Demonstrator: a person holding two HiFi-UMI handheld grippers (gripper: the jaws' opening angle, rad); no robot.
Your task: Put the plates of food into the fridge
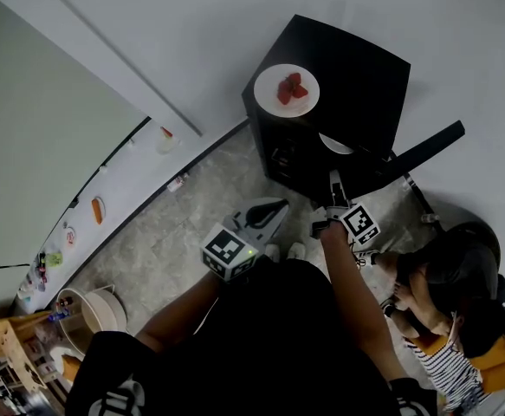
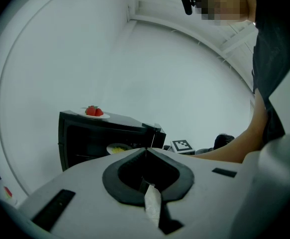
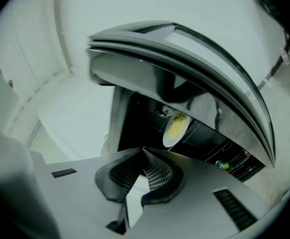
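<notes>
A black mini fridge (image 1: pixel 356 76) stands against the white wall with its door (image 1: pixel 425 150) swung open. On its top rests a white plate of strawberries (image 1: pixel 287 89), which the left gripper view also catches (image 2: pixel 95 112). A second white plate with yellow food (image 3: pixel 174 128) sits on a shelf inside (image 2: pixel 117 148); only its rim (image 1: pixel 336 144) shows from the head view. My right gripper (image 3: pixel 144 149) is shut and empty just in front of the open fridge (image 1: pixel 334 182). My left gripper (image 2: pixel 145 149) is shut with nothing in it, lower and left of the fridge (image 1: pixel 278 206).
A person (image 1: pixel 447 306) sits on the floor to the right of the fridge, close to my right arm. A long counter (image 1: pixel 96 211) with small items runs along the left wall. A round basket (image 1: pixel 105 310) stands at the lower left. Grey tiled floor (image 1: pixel 191 215) lies between.
</notes>
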